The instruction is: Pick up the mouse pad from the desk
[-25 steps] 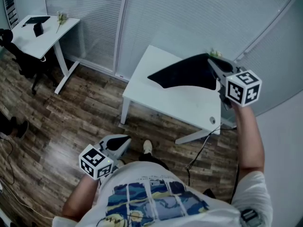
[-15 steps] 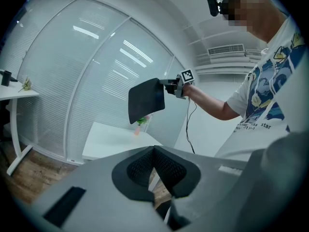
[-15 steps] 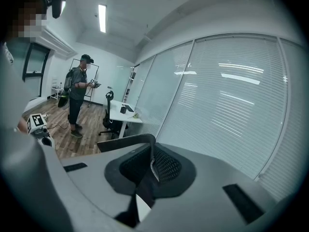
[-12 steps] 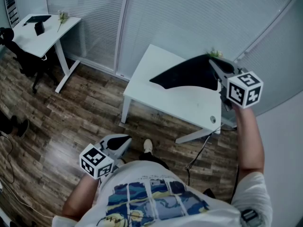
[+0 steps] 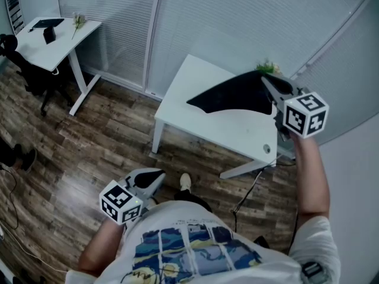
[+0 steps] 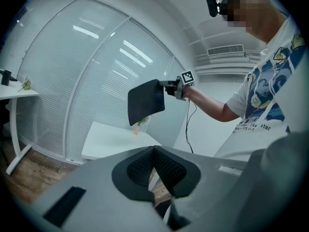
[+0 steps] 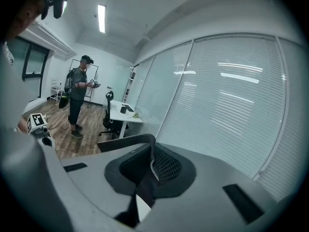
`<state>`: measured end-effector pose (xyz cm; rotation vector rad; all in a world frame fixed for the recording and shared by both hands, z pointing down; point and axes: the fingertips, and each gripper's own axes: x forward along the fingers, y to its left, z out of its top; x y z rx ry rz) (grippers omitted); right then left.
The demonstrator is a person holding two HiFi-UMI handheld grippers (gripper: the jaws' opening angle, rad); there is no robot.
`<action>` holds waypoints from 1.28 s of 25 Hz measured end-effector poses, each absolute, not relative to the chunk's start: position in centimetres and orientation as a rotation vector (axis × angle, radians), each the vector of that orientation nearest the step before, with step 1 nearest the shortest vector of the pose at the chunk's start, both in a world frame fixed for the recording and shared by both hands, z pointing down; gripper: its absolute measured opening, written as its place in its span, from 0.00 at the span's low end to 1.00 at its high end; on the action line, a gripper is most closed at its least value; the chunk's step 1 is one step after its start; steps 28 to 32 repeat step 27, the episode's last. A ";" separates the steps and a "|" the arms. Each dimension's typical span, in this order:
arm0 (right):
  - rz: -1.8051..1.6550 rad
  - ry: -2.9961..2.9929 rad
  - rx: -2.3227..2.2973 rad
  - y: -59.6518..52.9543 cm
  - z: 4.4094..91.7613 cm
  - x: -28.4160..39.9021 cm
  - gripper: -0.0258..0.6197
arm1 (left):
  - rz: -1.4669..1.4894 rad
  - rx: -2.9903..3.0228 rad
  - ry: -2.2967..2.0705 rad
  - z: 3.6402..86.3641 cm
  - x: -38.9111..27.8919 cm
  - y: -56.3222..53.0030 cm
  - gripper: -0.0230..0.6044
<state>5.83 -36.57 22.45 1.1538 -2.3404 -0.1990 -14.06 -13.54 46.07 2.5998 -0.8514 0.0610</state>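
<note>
The black mouse pad [image 5: 234, 93] hangs in the air above the white desk [image 5: 195, 76], clear of the desktop. My right gripper [image 5: 266, 81] is shut on the pad's right edge. In the right gripper view the pad's thin edge [image 7: 128, 141] runs out leftward from between the pads of that gripper [image 7: 152, 166]. The left gripper view shows the lifted pad [image 6: 145, 100] from afar, over the desk [image 6: 111, 139]. My left gripper [image 5: 155, 176] stays low by my body over the floor, shut and holding nothing; its pads meet in its own view [image 6: 153, 166].
A small plant [image 5: 267, 65] stands at the desk's far right corner. A second white desk [image 5: 56, 40] with a dark chair [image 5: 23, 70] stands at the far left. Blinds and glass walls close the back. Another person [image 7: 77, 100] stands on the wooden floor.
</note>
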 end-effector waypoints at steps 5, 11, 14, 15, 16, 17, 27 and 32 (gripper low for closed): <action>-0.195 -2.343 1.151 -36.6 22.8 6.1 0.08 | 0.072 2.593 -0.858 46.3 -13.9 -13.7 0.04; -0.194 -2.348 1.150 -36.6 22.8 6.0 0.08 | 0.078 2.588 -0.853 46.2 -13.9 -13.9 0.04; -0.199 -2.349 1.147 -36.5 22.9 5.9 0.08 | 0.083 2.591 -0.851 46.2 -13.8 -13.8 0.04; -0.201 -2.349 1.145 -36.4 22.9 5.9 0.08 | 0.086 2.592 -0.851 46.3 -13.8 -13.8 0.04; -0.203 -2.349 1.142 -36.4 22.9 5.8 0.08 | 0.088 2.592 -0.850 46.3 -13.8 -13.8 0.04; -0.203 -2.349 1.140 -36.4 23.0 5.8 0.08 | 0.089 2.591 -0.848 46.3 -13.7 -13.8 0.04; -0.196 -2.355 1.127 -36.1 23.8 5.9 0.08 | 0.092 2.590 -0.835 46.6 -13.3 -14.1 0.04; -0.196 -2.355 1.127 -36.1 23.8 5.9 0.08 | 0.092 2.590 -0.835 46.6 -13.3 -14.1 0.04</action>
